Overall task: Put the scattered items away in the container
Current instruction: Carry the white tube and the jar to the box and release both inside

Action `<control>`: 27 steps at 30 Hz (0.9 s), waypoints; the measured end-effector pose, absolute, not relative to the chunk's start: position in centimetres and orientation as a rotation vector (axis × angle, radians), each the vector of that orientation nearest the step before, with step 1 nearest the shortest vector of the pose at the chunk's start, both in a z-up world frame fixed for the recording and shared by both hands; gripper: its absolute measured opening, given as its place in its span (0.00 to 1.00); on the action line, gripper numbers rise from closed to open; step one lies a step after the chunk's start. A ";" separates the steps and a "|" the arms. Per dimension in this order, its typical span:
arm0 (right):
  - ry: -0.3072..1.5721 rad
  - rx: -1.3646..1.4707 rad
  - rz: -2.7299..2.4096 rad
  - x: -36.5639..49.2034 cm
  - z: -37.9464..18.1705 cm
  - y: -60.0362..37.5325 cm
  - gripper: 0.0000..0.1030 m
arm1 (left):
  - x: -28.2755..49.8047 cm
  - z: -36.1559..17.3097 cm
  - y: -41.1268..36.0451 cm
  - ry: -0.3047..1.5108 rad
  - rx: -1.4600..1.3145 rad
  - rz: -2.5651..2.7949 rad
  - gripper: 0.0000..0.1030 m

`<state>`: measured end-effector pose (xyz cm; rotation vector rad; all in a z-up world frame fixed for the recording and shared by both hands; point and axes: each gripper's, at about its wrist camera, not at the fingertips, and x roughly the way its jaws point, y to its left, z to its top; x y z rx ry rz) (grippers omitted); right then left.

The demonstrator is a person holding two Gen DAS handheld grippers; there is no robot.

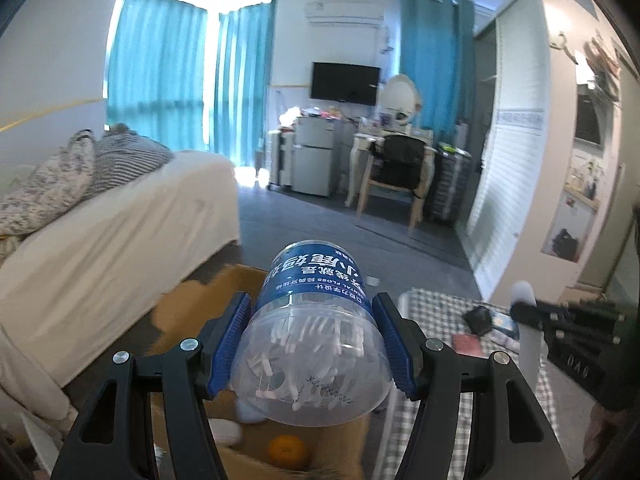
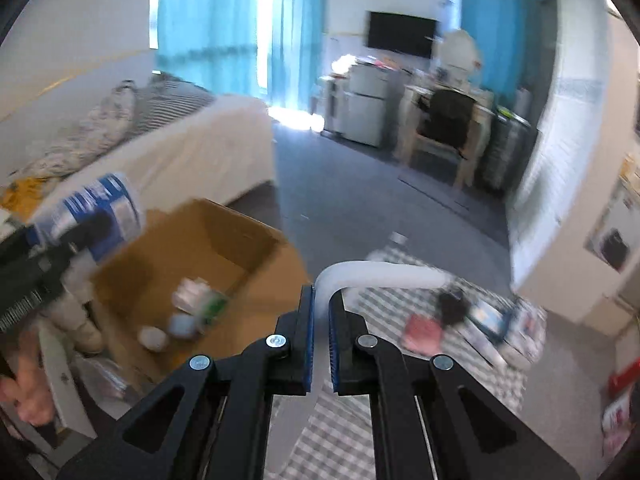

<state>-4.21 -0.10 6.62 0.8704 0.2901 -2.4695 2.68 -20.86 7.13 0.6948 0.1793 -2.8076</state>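
My left gripper (image 1: 312, 332) is shut on a clear floss-pick jar (image 1: 312, 344) with a blue label, held above the open cardboard box (image 1: 192, 312). The jar (image 2: 96, 212) and left gripper also show at the left of the right wrist view, over the box (image 2: 224, 240). My right gripper (image 2: 320, 320) is shut on a white bent plastic tube (image 2: 380, 272), held above the checkered cloth (image 2: 420, 364). The tube (image 1: 524, 320) shows at the right of the left wrist view. An orange (image 1: 286, 450) and a white item lie in the box.
Small items, a red card (image 2: 420, 330), a black object (image 2: 452, 304) and packets, lie on the checkered cloth. A bed (image 1: 100, 220) with white cover stands left. A desk, chair (image 1: 400, 168) and small fridge stand across the grey floor. A white wardrobe is at right.
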 end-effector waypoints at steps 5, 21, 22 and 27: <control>0.311 0.817 -2.339 -4.3 7.1 -6.7 0.05 | 4.0 7.3 -24.3 0.182 0.671 -2.732 0.62; 0.425 1.127 -2.105 -10.1 -5.5 -18.7 0.21 | 4.6 2.7 -30.3 0.224 0.760 -2.610 0.62; 0.427 1.155 -2.109 -10.5 -6.0 -18.7 0.37 | 4.5 2.5 -30.2 0.225 0.766 -2.612 0.62; 0.381 1.145 -2.167 -10.7 -5.4 -15.9 0.94 | 3.6 1.7 -29.5 0.219 0.794 -2.634 0.62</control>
